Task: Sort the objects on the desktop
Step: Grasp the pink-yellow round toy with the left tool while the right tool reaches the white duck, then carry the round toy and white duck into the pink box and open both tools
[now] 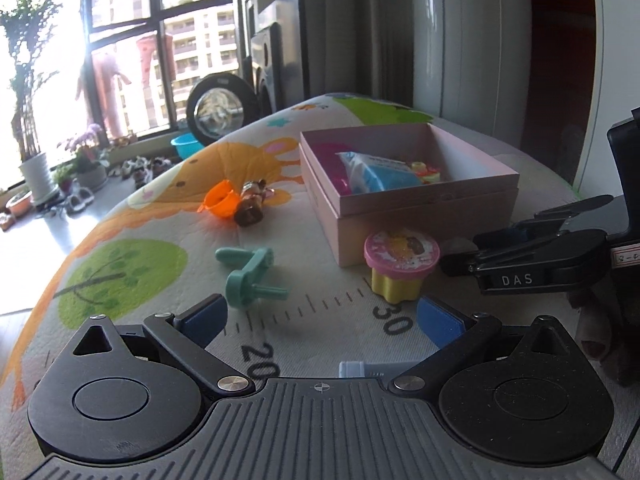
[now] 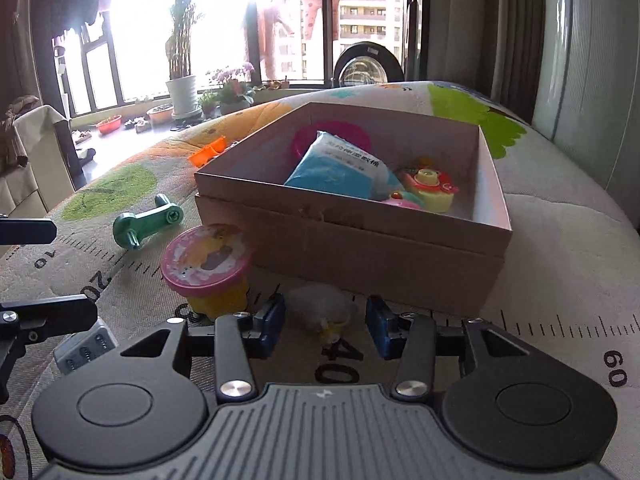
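Note:
A pink box (image 1: 424, 216) (image 2: 360, 248) sits on the printed mat and holds a blue packet (image 2: 340, 170), a magenta item and a yellow-red toy (image 2: 430, 190). In front of it stand a yellow tub with a pink lid (image 1: 400, 262) (image 2: 208, 268), a teal plastic crank (image 1: 248, 276) (image 2: 148, 222), an orange cup (image 1: 220, 200) and a brown figure (image 1: 250, 202). My left gripper (image 1: 320, 320) is open and empty over the mat. My right gripper (image 2: 325, 326) is open, its pads on either side of a small whitish lump (image 2: 320, 306); it shows in the left wrist view (image 1: 532, 256).
A grey ridged block (image 2: 84, 346) (image 1: 360, 369) lies on the mat under my left gripper. The mat's edge drops off at the left toward a floor with plant pots (image 2: 182, 92). A curtain (image 1: 352, 28) hangs behind the box.

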A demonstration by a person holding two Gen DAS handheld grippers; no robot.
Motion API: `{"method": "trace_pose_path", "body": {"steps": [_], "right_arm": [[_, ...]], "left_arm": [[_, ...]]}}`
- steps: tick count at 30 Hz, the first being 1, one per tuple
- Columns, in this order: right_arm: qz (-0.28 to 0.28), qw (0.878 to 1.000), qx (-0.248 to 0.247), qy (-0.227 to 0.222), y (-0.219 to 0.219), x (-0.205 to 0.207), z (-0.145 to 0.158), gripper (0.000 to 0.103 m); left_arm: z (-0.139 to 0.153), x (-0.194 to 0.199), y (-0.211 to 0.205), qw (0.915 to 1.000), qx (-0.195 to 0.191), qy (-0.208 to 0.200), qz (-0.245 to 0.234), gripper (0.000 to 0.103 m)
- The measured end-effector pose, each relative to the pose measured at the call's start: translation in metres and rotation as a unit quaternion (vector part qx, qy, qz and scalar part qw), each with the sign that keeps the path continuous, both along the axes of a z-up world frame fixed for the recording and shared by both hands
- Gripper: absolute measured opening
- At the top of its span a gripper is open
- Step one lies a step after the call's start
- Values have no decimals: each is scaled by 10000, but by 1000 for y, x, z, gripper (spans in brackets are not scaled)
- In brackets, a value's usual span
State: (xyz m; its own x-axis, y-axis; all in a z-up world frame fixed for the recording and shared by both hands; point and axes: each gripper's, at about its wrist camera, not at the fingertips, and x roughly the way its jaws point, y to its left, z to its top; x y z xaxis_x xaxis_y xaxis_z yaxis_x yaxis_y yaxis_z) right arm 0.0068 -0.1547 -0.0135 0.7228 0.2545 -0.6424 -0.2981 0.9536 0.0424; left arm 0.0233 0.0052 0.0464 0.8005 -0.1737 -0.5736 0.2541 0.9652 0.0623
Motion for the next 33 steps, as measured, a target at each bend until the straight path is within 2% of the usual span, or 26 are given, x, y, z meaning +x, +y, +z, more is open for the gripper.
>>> {"method": "trace_pose_path", "body": {"steps": [2, 6, 9, 11, 12, 13, 15, 22, 24, 26, 27, 28, 33], "right_arm": [[-39, 10000, 55, 1, -6, -6, 0, 31], [-128, 9999, 51, -51, -19, -23, 8, 31], [-225, 9997, 31, -24, -33, -35, 13, 29], [-196, 9997, 127, 59, -40, -44, 15, 29], [-176, 9997, 131, 66, -42, -49, 16, 28], [-138, 9998, 113, 69, -44, -55, 18, 22], [-73, 9999, 127, 87, -46, -63, 21, 14], [185, 9997, -101, -123, -43, -91, 31, 15], [122, 9996, -181, -155, -42, -87, 30, 19], [19, 9997, -185, -156, -41, -79, 26, 32], [-42, 9997, -205, -151, -41, -73, 24, 45], [-107, 9995, -250, -140, -39, -65, 20, 54], [-169, 9993, -326, -18, -30, -39, 7, 55]], "left_arm": [[-2, 13, -13, 9999, 25, 26, -104, 103], [-12, 40, -46, 9991, 153, 170, -357, 103], [-18, 52, -62, 9988, 352, 180, -275, 102], [-18, 53, -65, 9989, 339, 198, -263, 91], [-18, 52, -66, 9987, 332, 233, -296, 75], [-18, 51, -66, 9985, 331, 265, -337, 63], [-17, 45, -65, 9982, 367, 254, -407, 61], [-13, -4, -47, 9954, 539, 64, -784, 61], [-14, -16, -41, 9953, 492, 123, -822, 62], [-15, -21, -37, 9961, 441, 148, -752, 63], [-15, -23, -36, 9965, 418, 138, -715, 63], [-15, -23, -34, 9968, 389, 133, -683, 63], [-18, -17, -35, 9971, 379, 177, -638, 76]]}}
